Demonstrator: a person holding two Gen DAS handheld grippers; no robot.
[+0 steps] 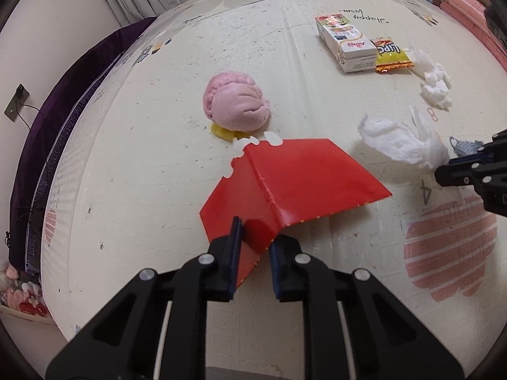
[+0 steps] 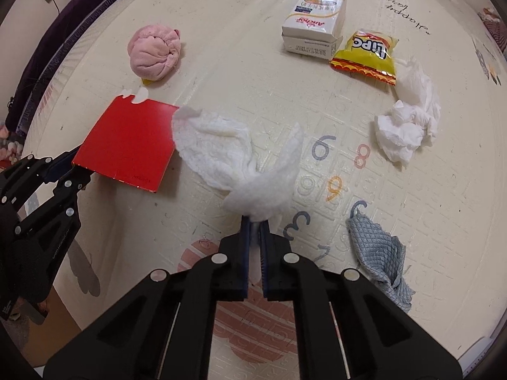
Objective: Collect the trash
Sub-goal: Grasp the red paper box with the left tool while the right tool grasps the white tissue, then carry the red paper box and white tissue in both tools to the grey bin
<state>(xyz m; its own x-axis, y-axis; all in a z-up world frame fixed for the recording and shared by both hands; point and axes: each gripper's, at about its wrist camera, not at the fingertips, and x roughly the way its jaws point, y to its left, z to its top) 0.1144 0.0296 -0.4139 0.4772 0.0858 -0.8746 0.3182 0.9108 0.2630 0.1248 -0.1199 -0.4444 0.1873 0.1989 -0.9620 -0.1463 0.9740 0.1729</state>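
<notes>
Fingers (image 1: 236,253) of left gripper (image 1: 255,248) pinch red card (image 1: 294,186), folded like a tent on mat (image 1: 158,158); right gripper (image 2: 254,224) nipped tight on white tissue (image 2: 228,148). Only right view shows grey cloth (image 2: 378,253) fully.

The red card (image 1: 294,183) is shining glossy and smooth, creased along its fold, while the white tissue (image 2: 240,158) is looking soft, crinkled and matt. The pink cloth ball (image 1: 236,103) is showing a fuzzy fleece nap. The play mat (image 2: 221,72) is lying matt and faintly embossed, and the snack packet (image 2: 367,53) is glinting like foil.
</notes>
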